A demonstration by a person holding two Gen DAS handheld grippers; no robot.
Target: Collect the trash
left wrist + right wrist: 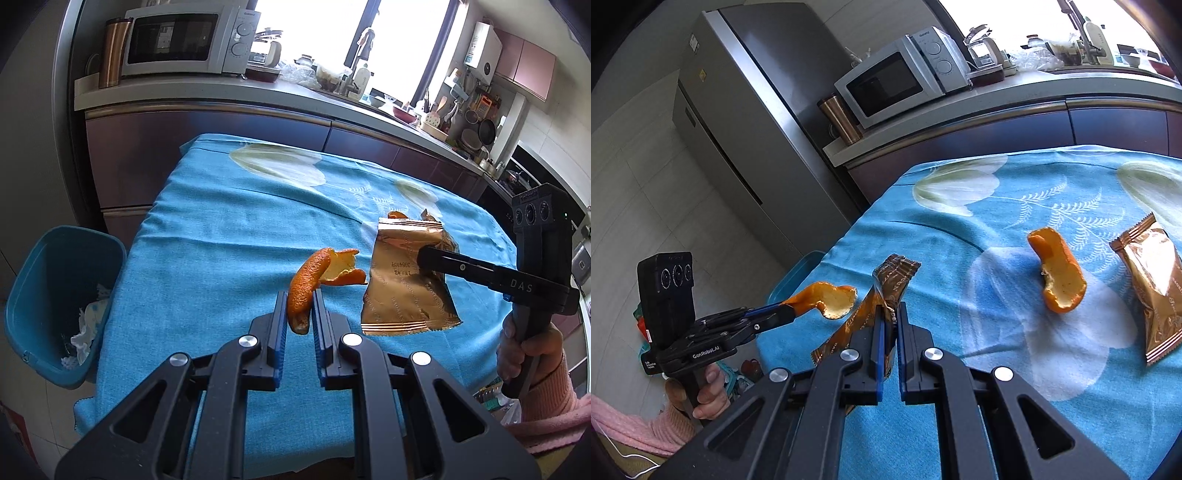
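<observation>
Carrying trash toward blue bin (48,295), off tabletop (221,229) edge left of left gripper (300,308); jaws nearly closed, pinching orange peel (306,284). Right gripper (889,325): jaws clamped on gold wrapper (886,291). Second peel (1058,275), second wrapper (1152,280) lie right of it, uncollected.

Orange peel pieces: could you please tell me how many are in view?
2. One curled orange peel piece is held in the left gripper; another orange peel piece lies on the blue tablecloth. More may be hidden.

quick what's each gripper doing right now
Left gripper: shut on an orange peel.
Right gripper: shut on a gold snack wrapper.
</observation>
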